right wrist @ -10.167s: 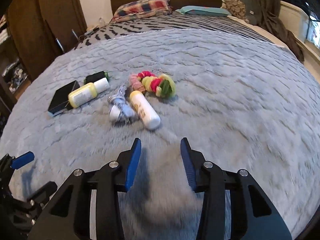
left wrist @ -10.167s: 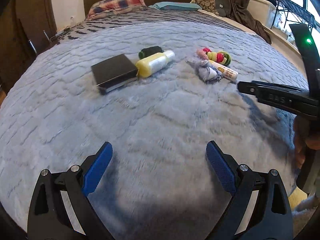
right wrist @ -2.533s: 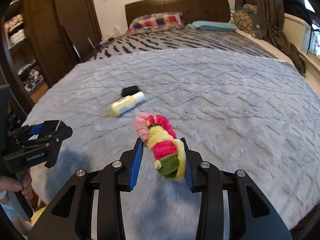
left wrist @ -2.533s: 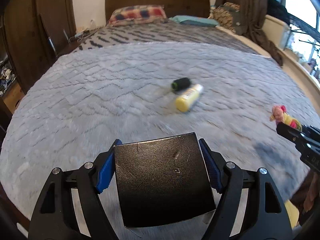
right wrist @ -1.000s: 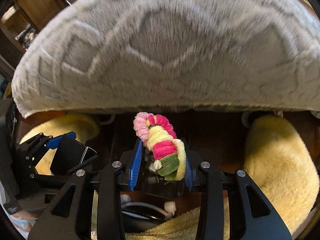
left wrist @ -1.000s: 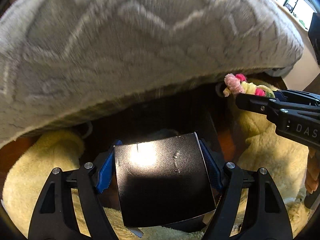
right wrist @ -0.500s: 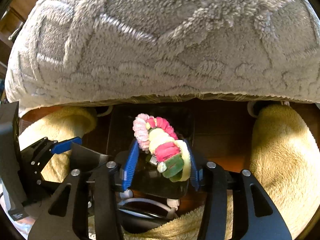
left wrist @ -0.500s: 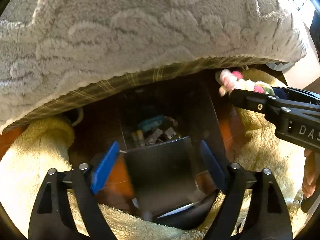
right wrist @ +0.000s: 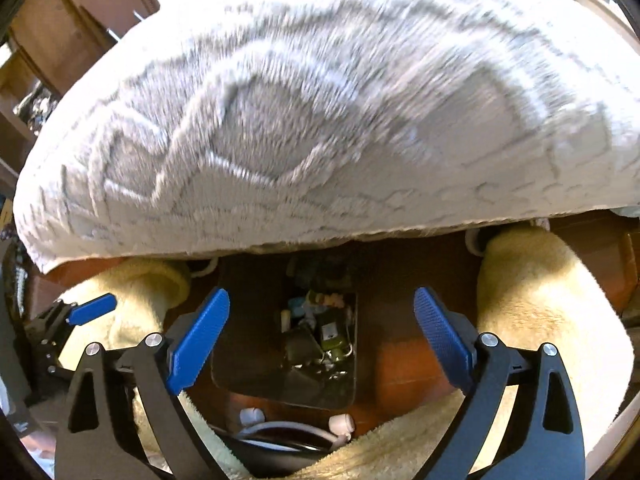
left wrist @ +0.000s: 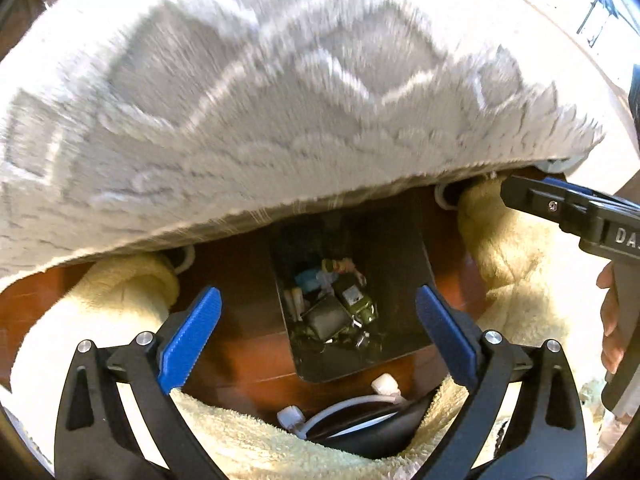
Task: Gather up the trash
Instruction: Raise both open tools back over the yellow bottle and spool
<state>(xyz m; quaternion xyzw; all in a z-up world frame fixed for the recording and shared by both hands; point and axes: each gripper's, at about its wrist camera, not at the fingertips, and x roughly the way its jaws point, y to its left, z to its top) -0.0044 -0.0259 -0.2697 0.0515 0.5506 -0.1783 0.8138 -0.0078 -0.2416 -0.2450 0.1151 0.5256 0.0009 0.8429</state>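
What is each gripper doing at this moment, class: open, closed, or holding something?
Left gripper: jaws open, holding nothing, above the black bin.
Right gripper: jaws open, holding nothing, above the same bin.

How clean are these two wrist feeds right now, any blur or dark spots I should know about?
Left wrist view: grey blanket streaked with motion blur, left gripper sharp, black bin interior dim, window corner blown out. Right wrist view: blanket equally smeared, right gripper crisp, bin contents shadowed and hard to read; strong fisheye bending in both.
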